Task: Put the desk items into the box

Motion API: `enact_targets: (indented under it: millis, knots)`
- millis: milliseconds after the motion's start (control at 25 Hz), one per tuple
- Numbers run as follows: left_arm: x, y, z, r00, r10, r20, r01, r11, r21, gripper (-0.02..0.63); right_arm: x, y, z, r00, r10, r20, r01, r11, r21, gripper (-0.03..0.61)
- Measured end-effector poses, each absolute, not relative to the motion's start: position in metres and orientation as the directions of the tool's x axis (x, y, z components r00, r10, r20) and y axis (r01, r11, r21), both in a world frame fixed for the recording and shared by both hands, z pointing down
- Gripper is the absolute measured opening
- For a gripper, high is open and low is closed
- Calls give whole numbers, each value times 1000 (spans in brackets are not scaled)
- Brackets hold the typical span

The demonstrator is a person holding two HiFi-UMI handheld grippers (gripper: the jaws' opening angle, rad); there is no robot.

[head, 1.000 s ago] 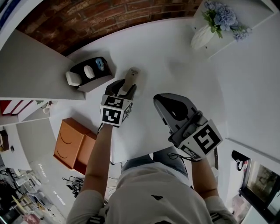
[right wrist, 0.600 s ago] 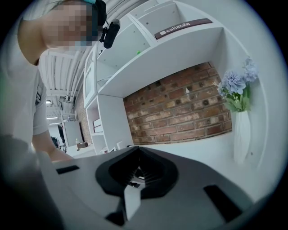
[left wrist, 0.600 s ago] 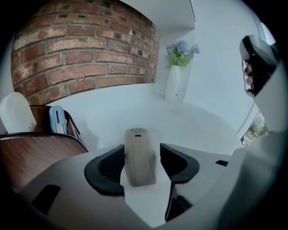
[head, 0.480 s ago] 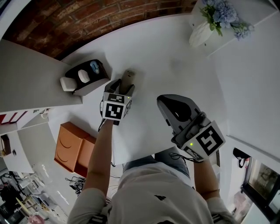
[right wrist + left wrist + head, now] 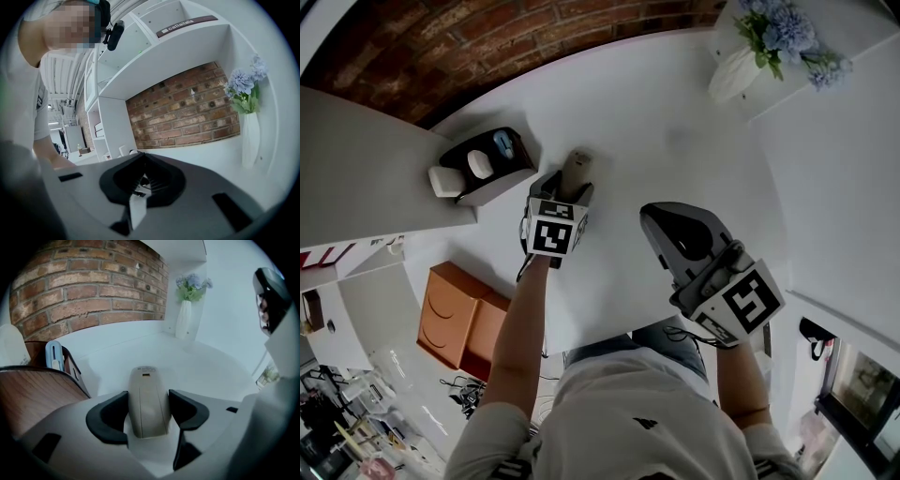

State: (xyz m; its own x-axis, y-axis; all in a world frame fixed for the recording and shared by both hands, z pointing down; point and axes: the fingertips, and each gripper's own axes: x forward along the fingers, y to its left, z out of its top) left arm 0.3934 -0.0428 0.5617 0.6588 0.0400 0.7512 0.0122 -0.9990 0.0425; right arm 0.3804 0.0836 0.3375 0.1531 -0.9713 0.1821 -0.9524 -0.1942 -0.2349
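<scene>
The left gripper (image 5: 149,411) stands with its jaws spread on either side of a beige stapler (image 5: 147,390); they have just been opening, and the stapler lies between them on the white desk (image 5: 675,122). The stapler's long axis runs straight along the gripper's line, its far end toward the brick wall (image 5: 89,291). A small dark mark and a raised oval stamp sit at that end, too faint to read.

The right gripper (image 5: 140,180), jaws closed on nothing, hangs above the desk well to the right.

The dark wood-grain box (image 5: 483,164) sits near the stapler's left, open side up, with a white item (image 5: 478,161) and a bluish one (image 5: 502,142) inside. Bare desk stretches ahead and to the right as far as a white vase (image 5: 733,73) of pale blue flowers in the corner.

A brown strip (image 5: 187,24) on the shelf carries white print too small to read for sure.
</scene>
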Motion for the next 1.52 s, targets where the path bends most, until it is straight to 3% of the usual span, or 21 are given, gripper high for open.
enact_targets:
  millis: [640,1520]
  knots:
    - [375,-47,513,769,11,640,-56,-995,85,273,360,60,325,81,-983,166,-969,-117,-216,10]
    - [244,-82,380,902,-194,386,-263,-955,135,273,243,-18,296,-240,-965,109,-958,217,-186,9]
